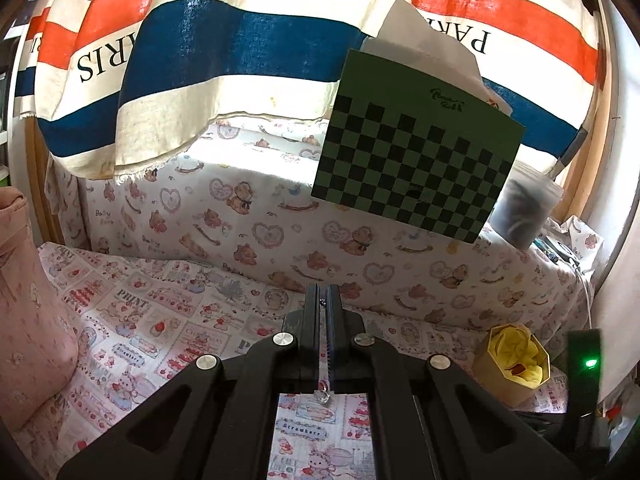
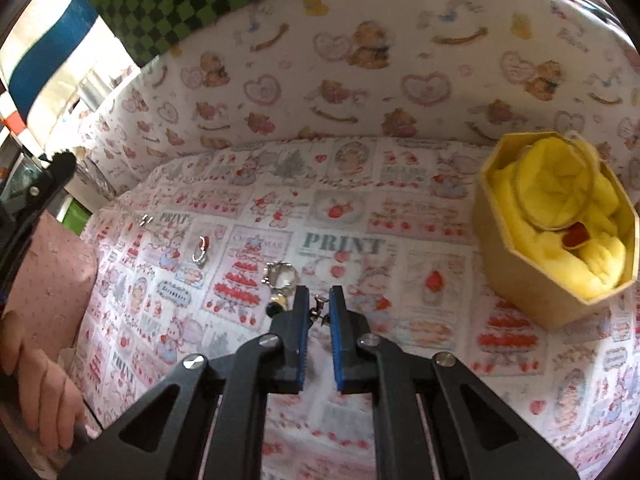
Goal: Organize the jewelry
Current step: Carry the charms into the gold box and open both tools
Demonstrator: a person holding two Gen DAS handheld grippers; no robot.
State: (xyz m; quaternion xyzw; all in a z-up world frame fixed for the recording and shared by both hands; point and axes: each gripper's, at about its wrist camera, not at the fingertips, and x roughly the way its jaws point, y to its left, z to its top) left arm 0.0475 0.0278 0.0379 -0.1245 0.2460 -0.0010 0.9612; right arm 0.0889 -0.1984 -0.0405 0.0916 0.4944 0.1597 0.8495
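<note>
- Left view: left gripper (image 1: pixel 322 290) clamped fully closed on a thin chain (image 1: pixel 323 360), clear drop dangling behind the pads at 6 o'clock
- Risk here: chain slipping out through so fine a pinch, or the drop snagging on the linkage if swung fast
- Box (image 1: pixel 516 364) at 4 o'clock, well apart from the tips, so a long carry with a loose tail
- Right view: right gripper (image 2: pixel 319 294) down on the cloth (image 2: pixel 400 360), jaws narrowed to a slim gap, seemingly nipping a small clip (image 2: pixel 320 308) at the very tips
- Risk here: clip held by an edge only, likely to twist free or flick away on lifting; cloth possibly caught too
- Ring (image 2: pixel 282 272) just beside the tips at 11 o'clock, easily knocked; hoop (image 2: pixel 202 248) further off at 10 o'clock
- Box (image 2: pixel 556 232) at 2 o'clock, open, yellow lining bunched, so a small piece could vanish in the folds
</note>
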